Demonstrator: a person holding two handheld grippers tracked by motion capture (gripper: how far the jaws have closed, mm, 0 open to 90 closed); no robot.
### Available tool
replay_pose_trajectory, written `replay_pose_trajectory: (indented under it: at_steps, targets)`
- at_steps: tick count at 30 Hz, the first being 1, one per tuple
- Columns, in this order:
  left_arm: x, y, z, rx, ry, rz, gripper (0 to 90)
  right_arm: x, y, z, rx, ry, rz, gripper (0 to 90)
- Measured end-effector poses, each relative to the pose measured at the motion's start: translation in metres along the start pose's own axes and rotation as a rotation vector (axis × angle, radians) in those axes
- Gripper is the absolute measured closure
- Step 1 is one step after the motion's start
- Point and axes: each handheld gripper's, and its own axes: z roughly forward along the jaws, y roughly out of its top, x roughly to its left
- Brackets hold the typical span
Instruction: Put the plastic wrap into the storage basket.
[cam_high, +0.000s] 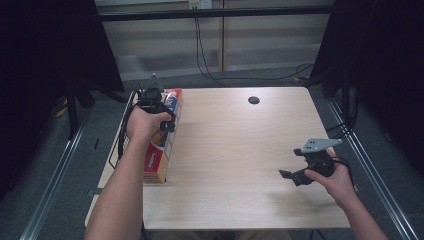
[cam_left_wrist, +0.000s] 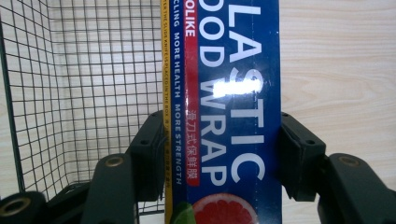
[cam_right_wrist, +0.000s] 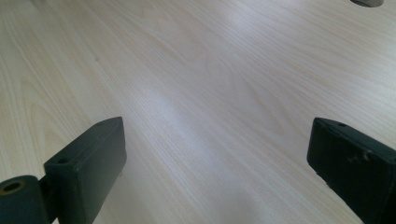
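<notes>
While the left gripper (cam_left_wrist: 222, 154) pinches the long blue cardboard box of plastic food wrap (cam_left_wrist: 224, 102) across its width, both pads pressed against its sides, the box lies along the left edge of the pale wooden surface (cam_high: 235, 150). A black wire-mesh basket (cam_left_wrist: 84, 93) stands just beside the box in the left gripper view. The right gripper (cam_high: 292, 175) hovers over the right part of the surface, well apart from the box, its jaws spread wide with nothing between them.
</notes>
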Motion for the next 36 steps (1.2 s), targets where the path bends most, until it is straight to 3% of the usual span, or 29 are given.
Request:
replay_pose_trajectory:
  at_steps: [20,22,36]
  targets:
    - [0.022,-0.002,-0.001,0.002,0.017,-0.02,43.6,0.0,0.0,0.001,0.002,0.002,-0.003,4.5]
    - [0.022,-0.002,0.0,-0.003,0.011,-0.038,43.6,0.0,0.0,0.001,0.006,0.005,-0.003,4.5]
    - [0.036,0.0,0.007,0.001,0.022,-0.062,43.6,0.0,0.0,0.002,0.008,0.005,-0.01,4.5]
